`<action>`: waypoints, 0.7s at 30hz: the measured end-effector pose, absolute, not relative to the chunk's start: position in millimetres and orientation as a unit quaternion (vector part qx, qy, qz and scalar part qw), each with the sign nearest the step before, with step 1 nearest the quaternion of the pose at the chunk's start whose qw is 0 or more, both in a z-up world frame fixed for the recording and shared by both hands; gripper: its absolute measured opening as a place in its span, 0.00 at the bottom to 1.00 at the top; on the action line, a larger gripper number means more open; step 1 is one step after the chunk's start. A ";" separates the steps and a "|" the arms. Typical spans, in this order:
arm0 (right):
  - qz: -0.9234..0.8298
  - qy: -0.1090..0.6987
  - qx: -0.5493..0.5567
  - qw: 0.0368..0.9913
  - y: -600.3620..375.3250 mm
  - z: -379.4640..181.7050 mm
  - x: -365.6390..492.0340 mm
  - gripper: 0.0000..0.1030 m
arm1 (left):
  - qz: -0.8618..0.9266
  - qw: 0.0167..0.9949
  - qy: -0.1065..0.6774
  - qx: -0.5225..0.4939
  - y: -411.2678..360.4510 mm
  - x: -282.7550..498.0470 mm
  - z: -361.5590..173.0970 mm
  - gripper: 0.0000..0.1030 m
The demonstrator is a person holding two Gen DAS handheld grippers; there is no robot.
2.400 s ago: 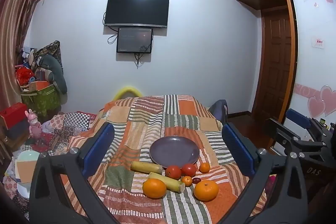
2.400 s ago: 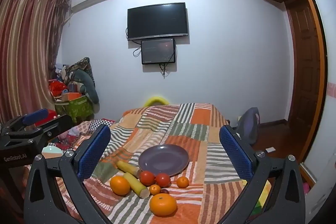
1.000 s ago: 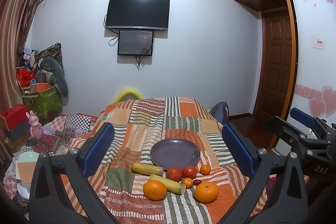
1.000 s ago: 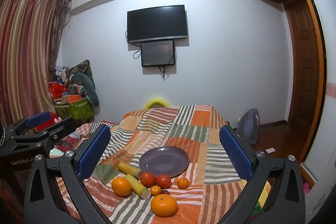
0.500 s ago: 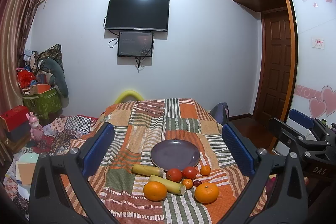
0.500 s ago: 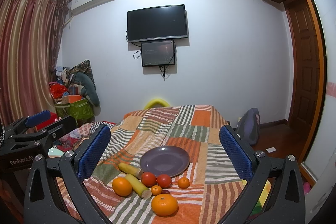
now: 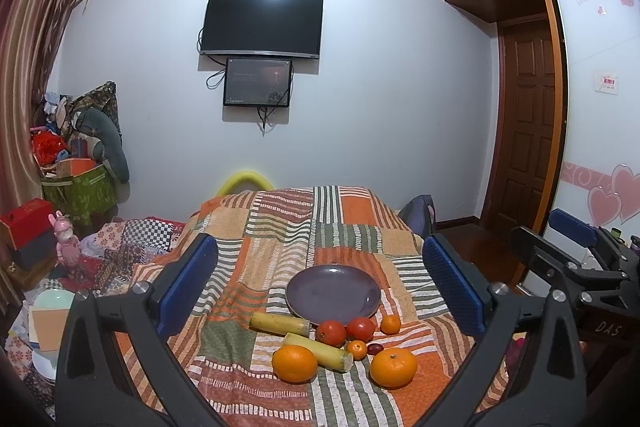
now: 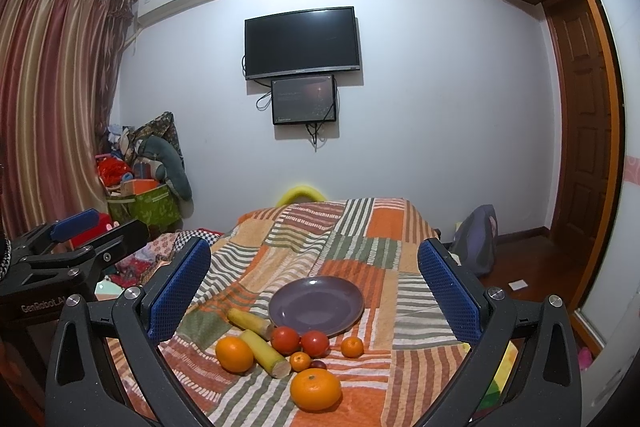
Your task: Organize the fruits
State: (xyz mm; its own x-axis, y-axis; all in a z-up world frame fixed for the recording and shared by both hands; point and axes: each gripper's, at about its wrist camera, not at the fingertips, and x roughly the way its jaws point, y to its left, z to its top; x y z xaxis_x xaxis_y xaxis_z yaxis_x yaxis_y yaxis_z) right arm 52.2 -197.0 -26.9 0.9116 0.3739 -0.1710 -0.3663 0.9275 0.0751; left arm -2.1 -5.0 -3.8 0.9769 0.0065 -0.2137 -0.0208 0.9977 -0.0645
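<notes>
Left gripper (image 7: 320, 283) gaped wide, empty; right gripper (image 8: 314, 287) likewise. Since earlier frames, barely any drift. Round purple ceramic plate (image 7: 333, 293) lay bare; oranges, tomatoes, cane pieces clustered beside it. Sorting not begun.

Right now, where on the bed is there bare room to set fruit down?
The purple plate holds nothing. The striped blanket beyond it is bare toward the wall, as is the strip right of the small orange. In front of the plate it is crowded: the tomatoes, yellow stalks and big oranges.
</notes>
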 end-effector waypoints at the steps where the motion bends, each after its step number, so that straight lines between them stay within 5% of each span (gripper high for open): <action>1: 0.189 0.092 0.021 0.977 -197.0 -27.1 52.0 1.00 | 0.006 0.994 0.107 -0.033 -4.6 -1.9 -3.9 1.00; 13: 0.197 0.120 0.021 0.973 -195.5 -35.4 64.8 1.00 | 0.007 0.992 0.124 -0.033 -1.6 10.7 -6.5 1.00; 21: 0.210 0.139 0.002 0.968 -190.7 -46.3 74.0 0.93 | 0.002 0.986 0.165 -0.031 5.1 31.6 -18.1 0.78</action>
State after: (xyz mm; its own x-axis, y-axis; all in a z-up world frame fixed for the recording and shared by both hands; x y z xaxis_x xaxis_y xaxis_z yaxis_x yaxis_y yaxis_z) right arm 74.0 -190.7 -46.3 0.8733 0.4062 -0.2691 -0.4052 0.9121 0.0618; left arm 31.6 5.1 -18.1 0.9458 -0.0056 -0.3248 -0.0149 0.9980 -0.0606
